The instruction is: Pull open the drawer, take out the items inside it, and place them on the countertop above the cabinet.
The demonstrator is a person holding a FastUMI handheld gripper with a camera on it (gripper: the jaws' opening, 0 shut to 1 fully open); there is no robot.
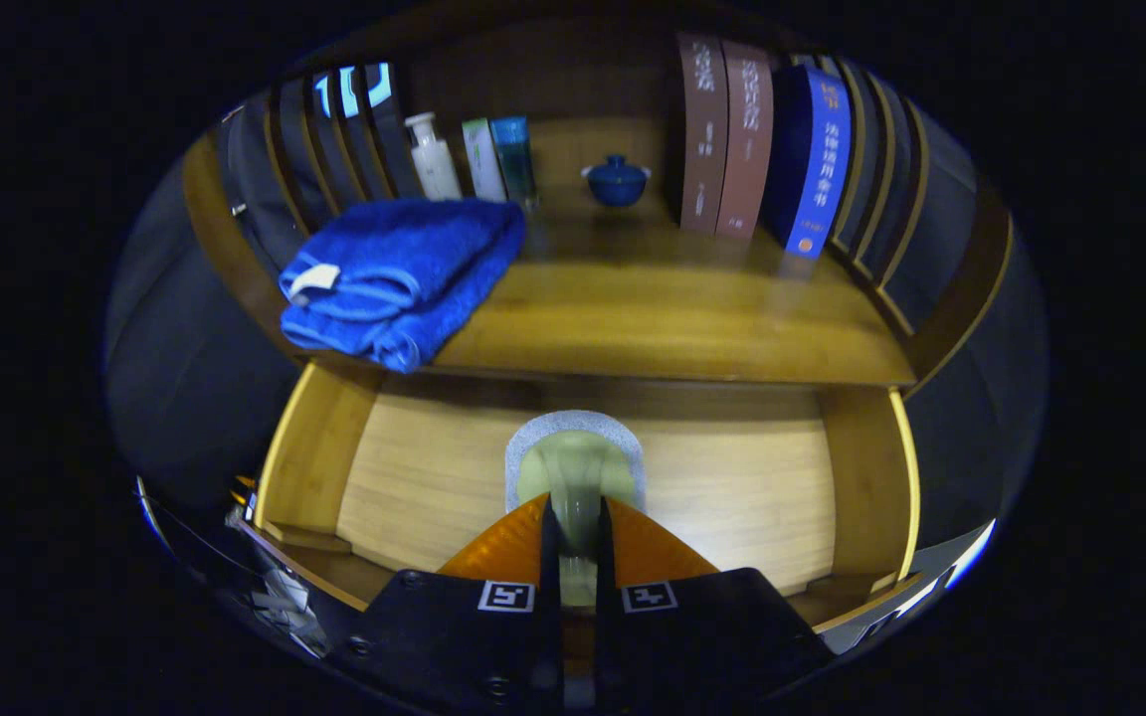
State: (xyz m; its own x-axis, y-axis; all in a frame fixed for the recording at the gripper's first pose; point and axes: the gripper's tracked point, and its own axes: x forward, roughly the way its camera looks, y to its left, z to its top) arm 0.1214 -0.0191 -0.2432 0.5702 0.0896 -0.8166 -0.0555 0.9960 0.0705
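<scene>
Sponge (576, 467) clamped between claw (578, 517) fingers, above open drawer (732, 477) floor.

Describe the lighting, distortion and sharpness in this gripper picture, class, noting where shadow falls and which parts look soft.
Gripper view: fisheye bends the countertop edge and drawer walls into curves; light falls brightest on the drawer floor, while the shelf back behind the blue lidded bowl is dim; shadow lies under the countertop's front edge; the gripper, shut on a pale green item, looks soft; the blue towel is sharper.
</scene>
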